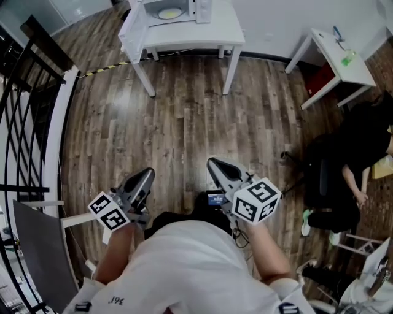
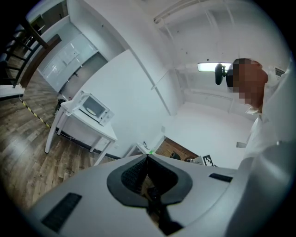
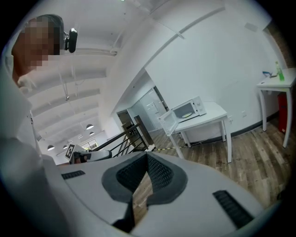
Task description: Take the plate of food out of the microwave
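Two grippers sit low in the head view, close to your body, and both point across the bare wooden floor (image 1: 184,122) toward the far end of the room. The left gripper (image 1: 147,175) has its jaws pressed together at the tips with nothing between the pads, and the right gripper (image 1: 212,162) is likewise closed and empty. The plate of food (image 1: 170,12) is inside the microwave (image 1: 178,7), which stands on the white table (image 1: 209,37) at the top of the head view, well apart from both grippers. It lies ahead of you, between the lines along which the two grippers point, and neither hand is clearly nearer. The microwave door (image 1: 136,21) is already swung open and hangs out on the left side of the cavity. The plate shows as a pale round disc with no long axis, so the direction of approach is set by the cavity mouth, which faces you. The open door on the left probably leaves the right gripper the freer path into the cavity, and the left can steady the plate from below. Either pair of jaws must part before it can take the rim. A second white table (image 1: 344,58) and a seated person (image 1: 362,153) lie off to the right, clear of the direct line to the microwave.
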`<state>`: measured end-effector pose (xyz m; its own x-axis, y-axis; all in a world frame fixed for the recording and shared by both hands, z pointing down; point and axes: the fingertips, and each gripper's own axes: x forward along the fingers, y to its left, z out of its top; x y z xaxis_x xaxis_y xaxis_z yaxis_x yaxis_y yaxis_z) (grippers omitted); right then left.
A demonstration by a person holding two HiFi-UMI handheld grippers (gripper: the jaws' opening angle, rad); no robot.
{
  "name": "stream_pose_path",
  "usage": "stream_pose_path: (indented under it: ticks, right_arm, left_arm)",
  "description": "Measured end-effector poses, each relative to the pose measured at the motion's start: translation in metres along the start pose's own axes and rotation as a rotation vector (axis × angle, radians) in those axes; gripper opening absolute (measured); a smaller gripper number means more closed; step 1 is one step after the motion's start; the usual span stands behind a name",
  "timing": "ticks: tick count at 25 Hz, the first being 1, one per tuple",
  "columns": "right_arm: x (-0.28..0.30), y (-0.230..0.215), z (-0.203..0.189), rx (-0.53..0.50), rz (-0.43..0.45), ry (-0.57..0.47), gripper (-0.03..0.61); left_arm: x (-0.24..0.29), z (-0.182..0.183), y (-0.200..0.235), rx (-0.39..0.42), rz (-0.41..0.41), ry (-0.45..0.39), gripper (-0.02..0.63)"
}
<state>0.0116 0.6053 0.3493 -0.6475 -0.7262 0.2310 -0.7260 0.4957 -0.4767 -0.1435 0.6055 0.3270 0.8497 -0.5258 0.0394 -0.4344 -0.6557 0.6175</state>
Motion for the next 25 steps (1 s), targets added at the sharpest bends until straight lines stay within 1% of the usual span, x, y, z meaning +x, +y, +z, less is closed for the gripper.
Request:
stream_pose_path:
  ticks: [6, 9, 12, 17, 20, 25]
  right_arm:
    - [0.032, -0.038, 0.018, 0.015, 0.003, 0.017, 0.002]
    - [0.055, -0.05, 0.022, 0.016, -0.007, 0.036, 0.002]
    - [0.082, -0.065, 0.034, 0.014, -0.023, 0.04, 0.002]
    - [0.141, -0.091, 0.062, 0.027, -0.081, 0.029, 0.002]
    - [0.18, -0.1, 0.084, 0.007, -0.116, 0.025, 0.002]
    - [0.234, -0.111, 0.122, 0.007, -0.175, 0.011, 0.002]
  left_arm:
    - [0.033, 0.016, 0.032, -0.002, 0.018, 0.004, 0.003]
    - [0.046, 0.022, 0.059, -0.008, 0.025, 0.023, 0.003]
    - [0.064, 0.038, 0.089, -0.021, 0.007, 0.035, 0.003]
    - [0.098, 0.08, 0.142, -0.018, -0.049, 0.071, 0.003]
    - [0.113, 0.116, 0.179, 0.0, -0.073, 0.088, 0.004]
    - [0.132, 0.165, 0.227, 0.017, -0.119, 0.129, 0.005]
